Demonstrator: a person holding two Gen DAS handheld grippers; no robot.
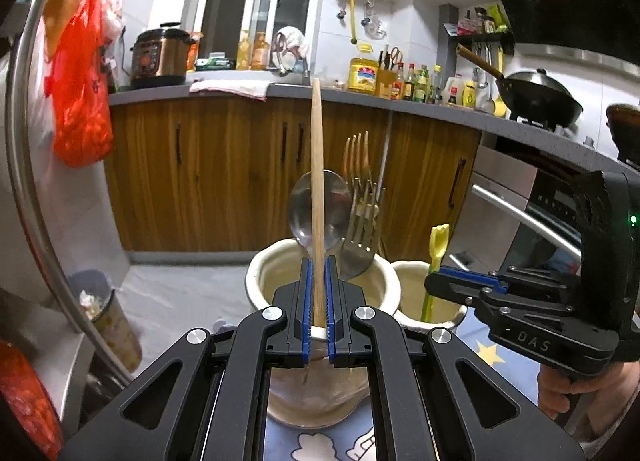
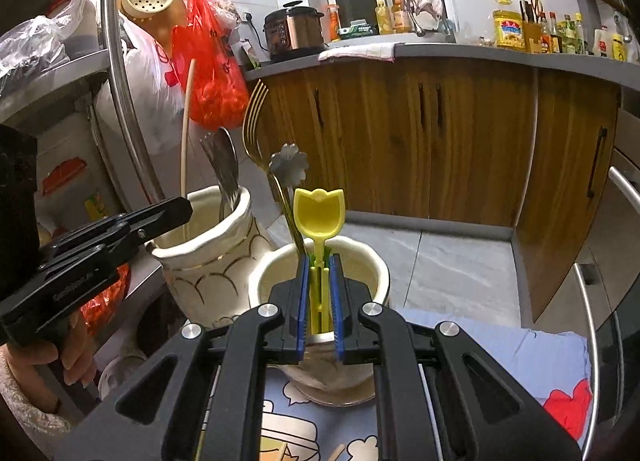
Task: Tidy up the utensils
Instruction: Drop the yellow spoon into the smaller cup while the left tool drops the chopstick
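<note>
The left gripper has its fingers squeezed on a wooden chopstick. The stick stands almost straight up over the tall white pot. A big spoon and some forks stand in that pot. Just to its right is the short white pot. The right gripper has its fingers pinched on a yellow tulip spoon, which stands in the short pot. A gold flower stick leans at the short pot's far left rim.
</note>
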